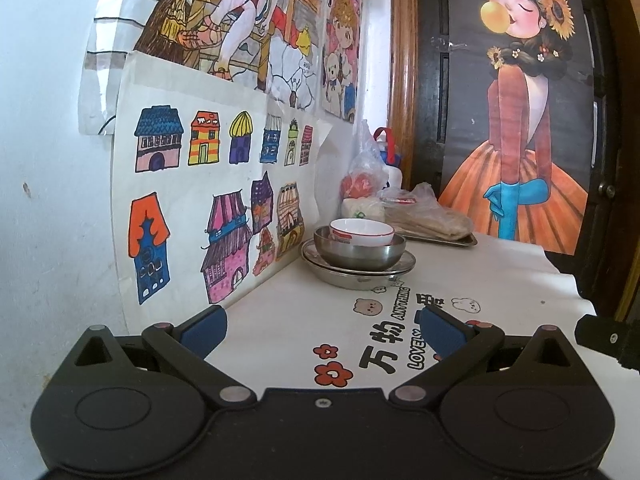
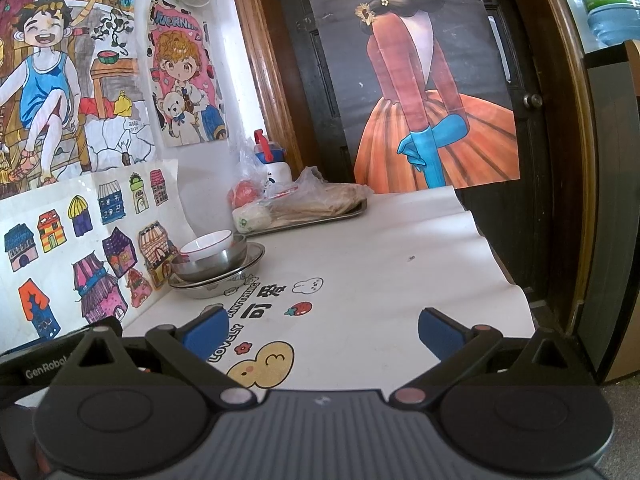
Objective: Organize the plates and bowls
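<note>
Left tool (image 1: 322, 330): was mine, hovering low over the near part of the bench, blue pads spread wide, nothing between them.
Right tool (image 2: 322, 330): same story, jaws wide apart, nothing held, above the printed cloth.
Bench (image 2: 380, 248): was covered in a white cloth with cartoon prints and lettering; a dark speck sat on the bare middle.
Stack location: was at the bench's far left, just beside the wall drawings, well apart from both tools.
Steel plates (image 1: 356, 276): sat at the bottom of the stack, looked like two nested; exact count I couldn't tell.
Steel bowl (image 1: 358, 254): sat upright on the plates.
White bowl (image 1: 361, 233): red-rimmed, sat inside the steel bowl, tilted slightly in the right wrist view (image 2: 208, 245).
Metal tray (image 2: 320, 216): was behind the stack, carrying flat food under a plastic bag.
Bagged items (image 1: 362, 184): red and white things in clear plastic, beside the tray near the corner.
White bottle (image 2: 274, 164): blue-and-red top, stood in the corner behind the bags.
Wall (image 1: 48, 140): carried kids' drawings of houses and figures.
Door (image 2: 532, 160): dark, with a poster of a figure in an orange dress.
</note>
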The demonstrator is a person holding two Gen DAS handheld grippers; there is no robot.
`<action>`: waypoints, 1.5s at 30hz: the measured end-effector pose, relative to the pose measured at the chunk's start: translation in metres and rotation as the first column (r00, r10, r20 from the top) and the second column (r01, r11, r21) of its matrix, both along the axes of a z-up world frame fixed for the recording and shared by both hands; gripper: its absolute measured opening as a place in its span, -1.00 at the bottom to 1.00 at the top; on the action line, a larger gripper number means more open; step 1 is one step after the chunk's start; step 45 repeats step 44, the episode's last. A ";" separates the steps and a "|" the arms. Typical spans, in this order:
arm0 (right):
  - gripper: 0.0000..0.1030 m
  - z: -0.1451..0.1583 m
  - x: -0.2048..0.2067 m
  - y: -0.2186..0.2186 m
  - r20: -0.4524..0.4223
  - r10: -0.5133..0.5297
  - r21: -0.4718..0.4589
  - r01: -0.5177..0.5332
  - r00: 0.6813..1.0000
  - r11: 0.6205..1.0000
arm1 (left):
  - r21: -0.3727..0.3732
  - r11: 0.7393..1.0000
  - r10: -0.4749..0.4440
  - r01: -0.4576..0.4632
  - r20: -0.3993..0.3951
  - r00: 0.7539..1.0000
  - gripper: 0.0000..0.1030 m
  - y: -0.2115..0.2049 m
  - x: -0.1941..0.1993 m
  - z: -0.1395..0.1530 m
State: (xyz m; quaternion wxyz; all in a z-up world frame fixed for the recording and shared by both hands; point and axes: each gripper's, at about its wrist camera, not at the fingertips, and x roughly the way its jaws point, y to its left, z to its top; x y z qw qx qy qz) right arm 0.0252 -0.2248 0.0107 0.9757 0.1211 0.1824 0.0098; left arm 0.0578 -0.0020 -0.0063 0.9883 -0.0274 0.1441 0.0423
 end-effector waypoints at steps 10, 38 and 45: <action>1.00 0.000 -0.001 0.002 0.001 -0.001 0.000 0.001 1.000 1.000 | 0.000 1.000 0.004 -0.004 0.001 1.000 0.98 0.001 -0.001 -0.001; 1.00 -0.003 0.004 0.008 -0.007 0.014 0.000 -0.014 1.000 1.000 | -0.023 1.000 -0.017 0.016 -0.023 1.000 0.98 0.002 0.003 -0.003; 1.00 -0.005 0.005 0.007 -0.014 0.017 0.000 -0.017 1.000 1.000 | 0.001 1.000 -0.014 0.014 -0.032 0.999 0.98 -0.001 0.005 -0.003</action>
